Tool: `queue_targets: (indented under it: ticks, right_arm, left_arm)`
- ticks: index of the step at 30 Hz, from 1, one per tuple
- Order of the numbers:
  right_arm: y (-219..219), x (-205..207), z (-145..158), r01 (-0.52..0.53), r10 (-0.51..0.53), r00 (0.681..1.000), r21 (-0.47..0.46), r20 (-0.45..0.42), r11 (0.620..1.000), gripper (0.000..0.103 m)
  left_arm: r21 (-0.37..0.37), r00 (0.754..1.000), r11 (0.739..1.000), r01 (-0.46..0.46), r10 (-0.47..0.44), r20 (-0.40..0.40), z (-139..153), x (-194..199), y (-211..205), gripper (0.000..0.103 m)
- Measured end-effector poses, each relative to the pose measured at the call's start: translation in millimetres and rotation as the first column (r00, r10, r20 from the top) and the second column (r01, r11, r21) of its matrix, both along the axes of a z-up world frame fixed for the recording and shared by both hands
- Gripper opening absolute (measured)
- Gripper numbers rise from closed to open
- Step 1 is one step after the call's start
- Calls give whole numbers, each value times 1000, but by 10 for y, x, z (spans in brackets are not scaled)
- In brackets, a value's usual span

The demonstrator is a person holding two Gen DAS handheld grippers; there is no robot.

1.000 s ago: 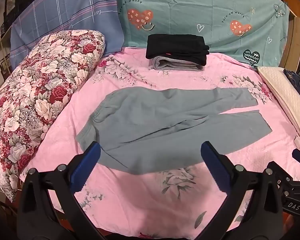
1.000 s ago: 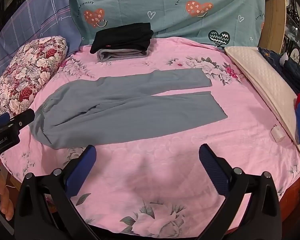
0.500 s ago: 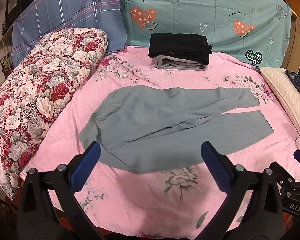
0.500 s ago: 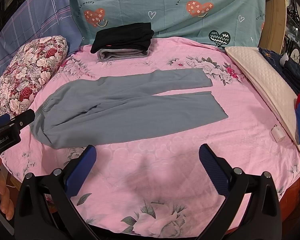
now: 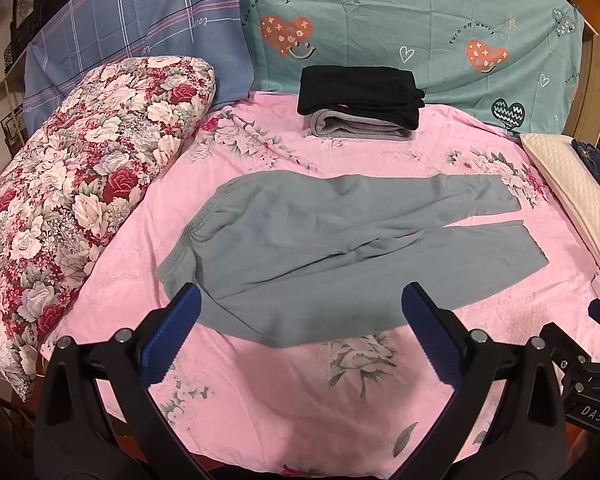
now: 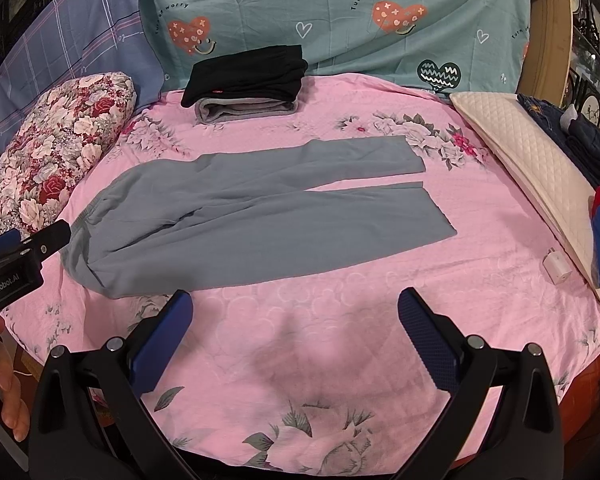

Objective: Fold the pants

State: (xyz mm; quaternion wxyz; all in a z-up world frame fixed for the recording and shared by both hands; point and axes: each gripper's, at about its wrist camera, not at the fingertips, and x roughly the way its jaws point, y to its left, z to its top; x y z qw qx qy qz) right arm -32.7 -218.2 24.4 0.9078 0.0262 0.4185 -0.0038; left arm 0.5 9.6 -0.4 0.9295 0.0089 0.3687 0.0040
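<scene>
Lying flat on pink sheet (image 5: 260, 392): grey pants (image 5: 340, 248) | left hand-held gripper (image 5: 300, 308) spread, empty | right hand-held gripper (image 6: 296, 308) spread, empty

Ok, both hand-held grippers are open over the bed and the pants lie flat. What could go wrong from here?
1. The gray pants lie straight on the pink sheet; a pinch may catch the sheet too.
2. The waistband is bunched, so the fold may come out uneven.
3. The small white object beside the near leg could get swept away.
</scene>
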Motion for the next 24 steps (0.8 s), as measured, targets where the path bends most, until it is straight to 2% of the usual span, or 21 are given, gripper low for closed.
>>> queue_targets:
  ticks: [24]
  right_arm:
    - [-9,2,-9,0,0,1000,4,-2,1000,102]
  left_arm:
    - [4,1000,1000,0,0,-2,-16,0,12,101]
